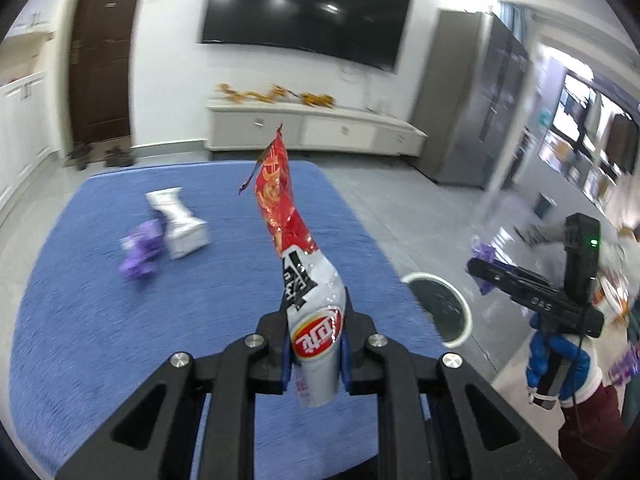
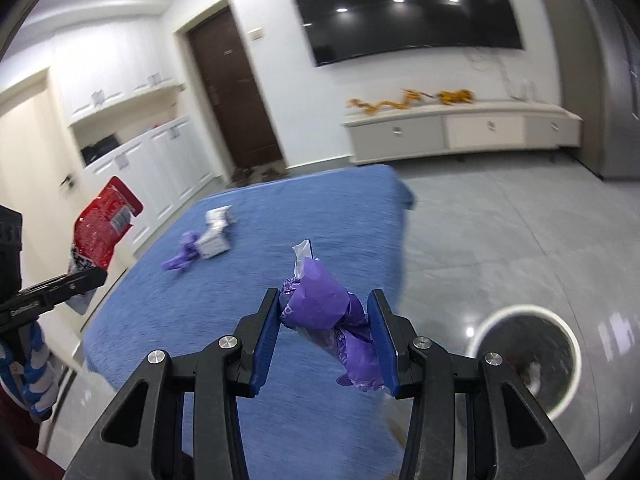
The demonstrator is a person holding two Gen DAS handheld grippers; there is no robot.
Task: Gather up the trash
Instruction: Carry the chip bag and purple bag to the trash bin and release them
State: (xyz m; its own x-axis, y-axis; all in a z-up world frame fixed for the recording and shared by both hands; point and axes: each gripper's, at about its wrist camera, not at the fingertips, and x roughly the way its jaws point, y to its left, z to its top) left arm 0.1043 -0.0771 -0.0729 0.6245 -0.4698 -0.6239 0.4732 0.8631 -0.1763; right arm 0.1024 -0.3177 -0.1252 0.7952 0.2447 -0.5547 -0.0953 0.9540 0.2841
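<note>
My left gripper is shut on a red and white chip bag that stands up from the jaws above the blue table. My right gripper is shut on a crumpled purple wrapper, held over the table's right edge. A purple wrapper and a white crumpled carton lie together on the far left of the table; they also show in the right wrist view, the purple wrapper and the carton. A white-rimmed bin stands on the floor right of the table.
The bin also shows in the left wrist view, below the right gripper. A white TV cabinet stands against the far wall under a wall TV. A grey fridge is at the right. The floor is grey tile.
</note>
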